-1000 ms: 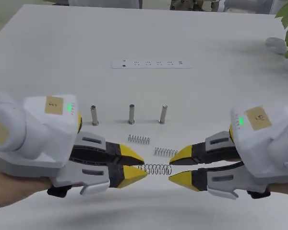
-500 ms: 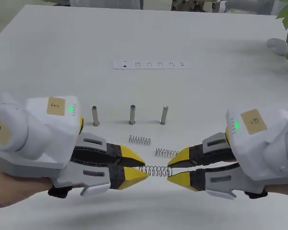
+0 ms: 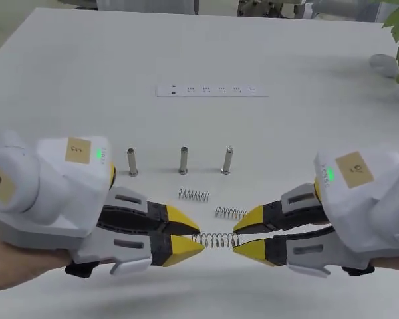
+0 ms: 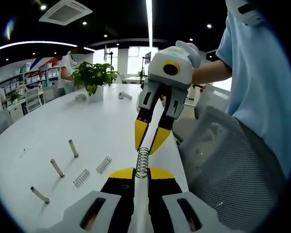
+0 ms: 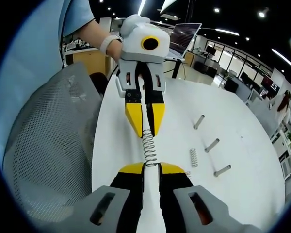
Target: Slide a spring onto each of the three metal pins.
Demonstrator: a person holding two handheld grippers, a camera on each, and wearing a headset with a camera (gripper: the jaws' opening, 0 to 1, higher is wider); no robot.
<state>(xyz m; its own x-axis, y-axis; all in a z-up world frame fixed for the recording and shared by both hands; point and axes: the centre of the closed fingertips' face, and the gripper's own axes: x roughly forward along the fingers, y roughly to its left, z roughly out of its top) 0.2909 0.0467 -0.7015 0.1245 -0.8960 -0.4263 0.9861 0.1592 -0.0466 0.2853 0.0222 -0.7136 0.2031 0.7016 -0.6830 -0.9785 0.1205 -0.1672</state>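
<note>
Two loose springs (image 3: 193, 195) before three pins (image 3: 183, 160).

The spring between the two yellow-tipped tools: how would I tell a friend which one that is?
On the white table, three upright pins stand in a row. Nearest the person, the spring bridges the left tool and right tool; the two other springs lie loose.

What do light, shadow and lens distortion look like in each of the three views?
Head view: soft even light, faint shadows by the pins, everything sharp. Left gripper view: fisheye warp, ceiling lights glare brightly. Right gripper view: same warp, spring sharp, chair looming at the edge.
</note>
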